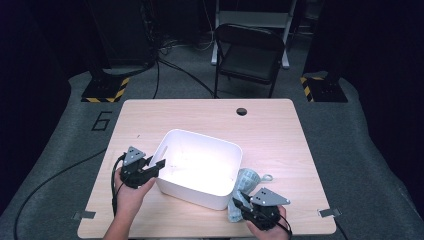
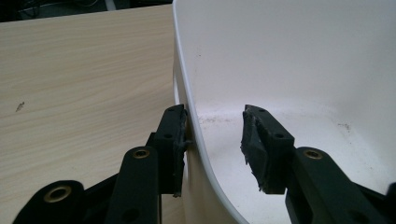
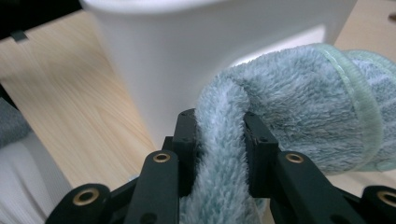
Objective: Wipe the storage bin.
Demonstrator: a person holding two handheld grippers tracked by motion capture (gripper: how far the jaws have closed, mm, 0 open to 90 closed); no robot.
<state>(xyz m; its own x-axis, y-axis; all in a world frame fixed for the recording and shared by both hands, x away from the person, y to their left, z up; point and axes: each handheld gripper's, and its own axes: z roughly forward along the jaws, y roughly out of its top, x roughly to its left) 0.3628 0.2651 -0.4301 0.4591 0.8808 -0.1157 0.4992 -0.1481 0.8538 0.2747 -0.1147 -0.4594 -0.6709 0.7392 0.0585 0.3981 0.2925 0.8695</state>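
A white plastic bin (image 1: 192,192) stands in the middle of the wooden table (image 1: 150,115). My left gripper (image 1: 156,167) straddles the bin's left wall. In the left gripper view (image 2: 212,140) one pad (image 2: 175,140) rests against the outside of the bin (image 2: 280,56), while the other hangs inside, apart from the wall. A pale green fluffy cloth (image 1: 248,180) lies bunched at the bin's right front corner. My right gripper (image 1: 239,202) is shut on a fold of it. In the right gripper view (image 3: 219,154) the cloth (image 3: 289,102) bulges between both pads, close to the bin's wall (image 3: 187,56).
A round cable hole (image 1: 242,111) sits near the table's far edge. Beyond the table are a black folding chair (image 1: 250,50), floor cables and two stands with yellow-black striped bases (image 1: 105,90). Bare wood lies left of the bin and along the far side.
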